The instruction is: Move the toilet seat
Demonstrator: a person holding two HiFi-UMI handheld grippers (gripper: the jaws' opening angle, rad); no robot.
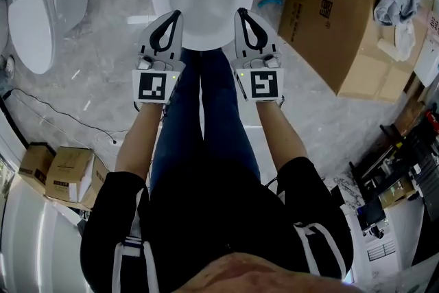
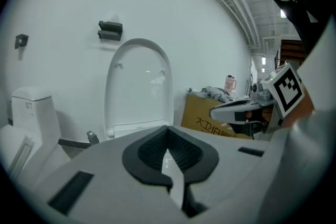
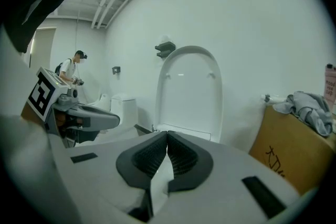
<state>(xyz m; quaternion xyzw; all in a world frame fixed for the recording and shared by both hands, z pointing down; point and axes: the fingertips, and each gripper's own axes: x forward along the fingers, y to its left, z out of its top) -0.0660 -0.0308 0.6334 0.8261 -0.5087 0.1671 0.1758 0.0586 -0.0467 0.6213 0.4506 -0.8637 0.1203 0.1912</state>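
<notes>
Approach step, seemingly: left gripper (image 1: 173, 17) and right gripper (image 1: 244, 14), both pressed together and empty, hover over the toilet bowl (image 1: 203, 38) at upper centre. Next likely needs jaws spread to grasp the upright toilet seat (image 2: 139, 86).

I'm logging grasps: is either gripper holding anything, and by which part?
Nothing is held. The left gripper and right gripper are both shut and empty, clear of the upright toilet seat.

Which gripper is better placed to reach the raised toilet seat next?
Right gripper, only marginally. It and the left gripper both hover shut by the toilet bowl's front rim. In the right gripper view the upright toilet seat stands nearer in line with the jaws than in the left's.
</notes>
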